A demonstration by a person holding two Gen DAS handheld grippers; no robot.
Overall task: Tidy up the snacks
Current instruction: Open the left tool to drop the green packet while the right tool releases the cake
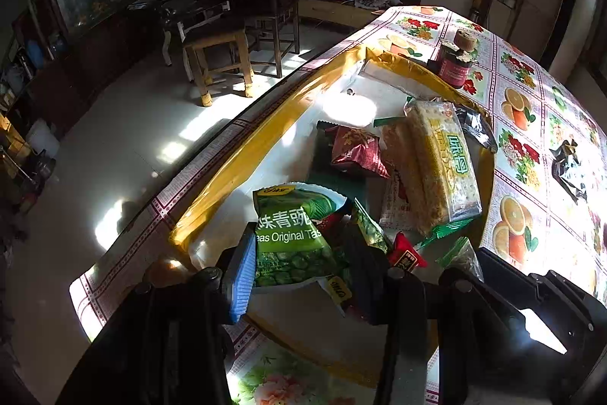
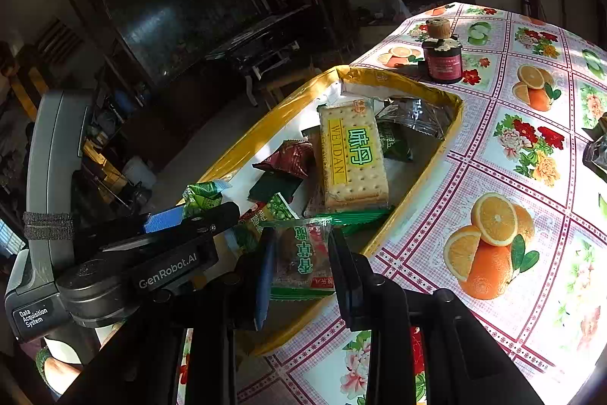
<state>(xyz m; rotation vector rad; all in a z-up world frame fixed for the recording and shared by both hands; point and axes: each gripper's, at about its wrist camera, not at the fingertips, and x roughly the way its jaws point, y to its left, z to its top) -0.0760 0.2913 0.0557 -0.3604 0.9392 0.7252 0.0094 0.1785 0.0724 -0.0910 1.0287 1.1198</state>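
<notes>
The green pea packet point(image 1: 292, 238) is pinched between the left gripper point(image 1: 299, 272) pads, over the near end of the yellow-rimmed box point(image 1: 242, 154). The right gripper point(image 2: 299, 264) clamps a clear-wrapped cake point(image 2: 303, 257) at the same end. Ahead of both lies the cracker pack point(image 2: 353, 154). Only the right wrist view shows the left gripper from outside; a dark jar point(image 2: 442, 59) stands beyond the box.

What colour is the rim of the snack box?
Yellow; the box rim runs all round white inner walls. It shows best in the right wrist view.
</notes>
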